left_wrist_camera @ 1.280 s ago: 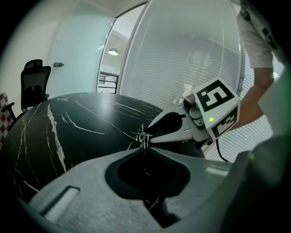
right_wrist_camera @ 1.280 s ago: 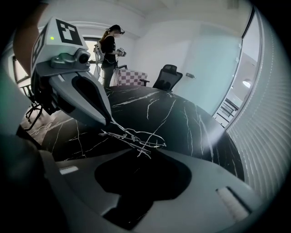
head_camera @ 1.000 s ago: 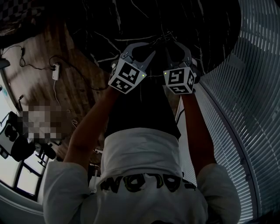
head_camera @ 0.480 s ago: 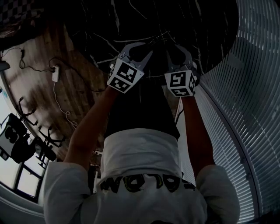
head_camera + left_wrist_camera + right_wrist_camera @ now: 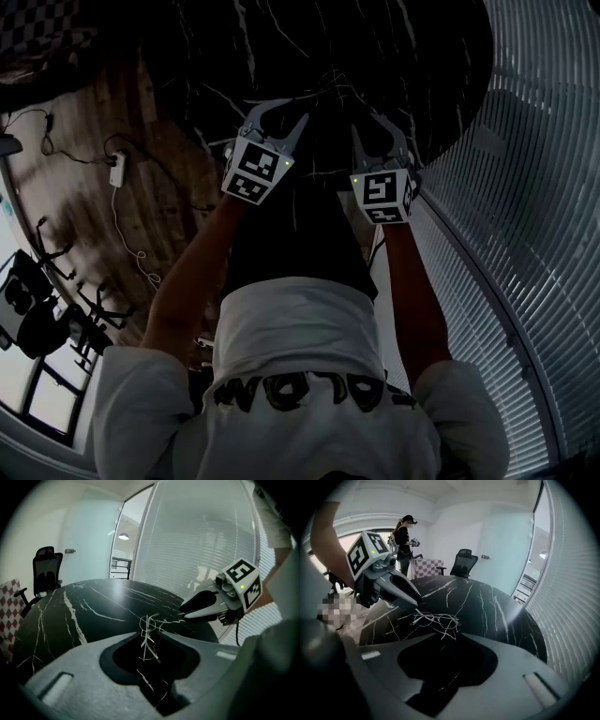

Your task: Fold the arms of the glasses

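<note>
Glasses [image 5: 436, 619] amid open black tabletop [image 5: 487, 604]

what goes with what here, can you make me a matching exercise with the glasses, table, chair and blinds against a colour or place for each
Things:
1. glasses
2. table
3. office chair
4. blinds

Colour or place:
a. black with white veins
b. beyond the table's far edge, near the wall
c. thin pale wire
d. pale slats along the glass wall beside the table

Pairs: 1-c, 2-a, 3-b, 4-d
</note>
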Demonstrator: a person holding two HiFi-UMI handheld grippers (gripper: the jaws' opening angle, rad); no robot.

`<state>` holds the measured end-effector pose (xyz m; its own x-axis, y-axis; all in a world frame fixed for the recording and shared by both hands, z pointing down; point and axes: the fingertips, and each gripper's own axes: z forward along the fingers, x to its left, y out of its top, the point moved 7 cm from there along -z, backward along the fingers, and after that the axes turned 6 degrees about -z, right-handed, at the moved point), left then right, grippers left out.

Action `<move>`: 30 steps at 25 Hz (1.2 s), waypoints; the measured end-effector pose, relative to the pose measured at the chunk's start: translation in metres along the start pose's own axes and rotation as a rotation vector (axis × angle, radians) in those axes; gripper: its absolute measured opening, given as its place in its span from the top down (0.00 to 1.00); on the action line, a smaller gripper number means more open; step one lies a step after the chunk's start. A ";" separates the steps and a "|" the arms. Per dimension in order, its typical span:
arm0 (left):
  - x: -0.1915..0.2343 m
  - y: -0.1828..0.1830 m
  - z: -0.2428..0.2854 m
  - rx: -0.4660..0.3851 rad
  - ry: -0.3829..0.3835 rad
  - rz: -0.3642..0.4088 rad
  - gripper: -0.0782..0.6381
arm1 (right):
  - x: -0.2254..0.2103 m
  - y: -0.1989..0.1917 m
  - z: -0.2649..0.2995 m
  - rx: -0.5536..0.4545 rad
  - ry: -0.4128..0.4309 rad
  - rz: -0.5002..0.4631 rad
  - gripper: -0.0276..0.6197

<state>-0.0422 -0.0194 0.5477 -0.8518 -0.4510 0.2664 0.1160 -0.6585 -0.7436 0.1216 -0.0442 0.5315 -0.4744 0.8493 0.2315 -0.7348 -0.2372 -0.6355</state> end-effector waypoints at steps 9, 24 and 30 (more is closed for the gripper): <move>-0.029 0.068 -0.083 -0.190 0.024 -0.086 0.76 | -0.024 0.066 -0.085 -0.229 0.000 0.164 0.83; -0.108 0.212 -0.188 -0.490 -0.142 -0.190 0.79 | -0.047 0.187 -0.227 -0.560 0.028 0.283 0.85; -0.123 0.233 -0.214 -0.547 -0.145 -0.192 0.82 | -0.055 0.219 -0.262 -0.631 0.022 0.258 0.87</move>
<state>-0.0198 0.0113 0.2111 -0.7485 -0.4578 0.4797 -0.3457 -0.3479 -0.8715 0.1138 -0.0196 0.1871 -0.5812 0.8138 0.0042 -0.1727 -0.1183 -0.9778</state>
